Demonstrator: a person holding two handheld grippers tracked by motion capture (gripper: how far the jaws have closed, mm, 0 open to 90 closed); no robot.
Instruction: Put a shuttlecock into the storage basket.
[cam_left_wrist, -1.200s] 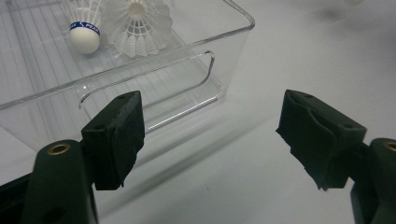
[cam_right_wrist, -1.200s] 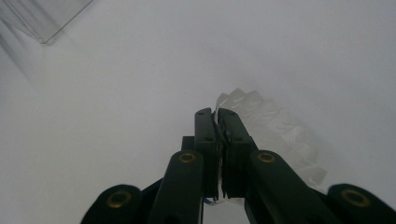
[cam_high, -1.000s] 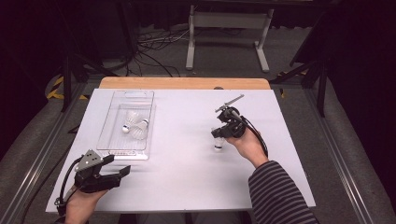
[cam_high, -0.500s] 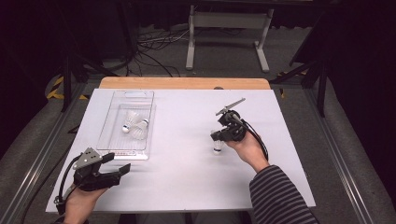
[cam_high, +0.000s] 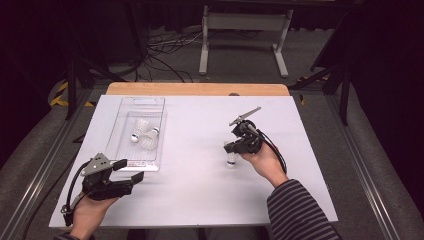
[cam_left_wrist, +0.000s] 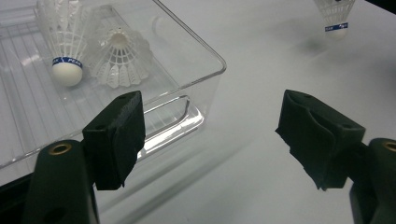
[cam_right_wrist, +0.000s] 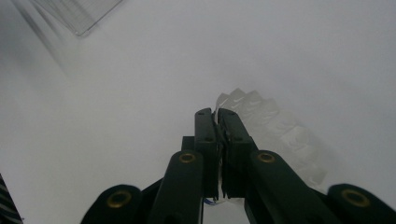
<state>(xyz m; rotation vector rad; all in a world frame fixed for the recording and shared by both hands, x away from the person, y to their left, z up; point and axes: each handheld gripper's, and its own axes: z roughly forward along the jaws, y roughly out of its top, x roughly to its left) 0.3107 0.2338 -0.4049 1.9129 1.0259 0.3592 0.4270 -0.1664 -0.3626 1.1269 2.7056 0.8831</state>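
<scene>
High view overhead, claw views close (sharing tray (cam_high: 136, 131)).

A clear plastic tray (cam_high: 150, 165) sits at ten o'clock on the white table (cam_high: 190, 195), walling in two shuttlecocks. A lone shuttlecock (cam_high: 231, 161) stands at three o'clock. Between them, bare tabletop runs from twelve to six.

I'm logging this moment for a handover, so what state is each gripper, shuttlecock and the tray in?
Right gripper: shut on a shuttlecock's skirt.
Held shuttlecock: upright, cork down, at the table.
Left gripper: open, holding nothing, near the tray's corner.
Clear tray: uncovered, flat on the table.
Two shuttlecocks in tray: lying side by side.
</scene>
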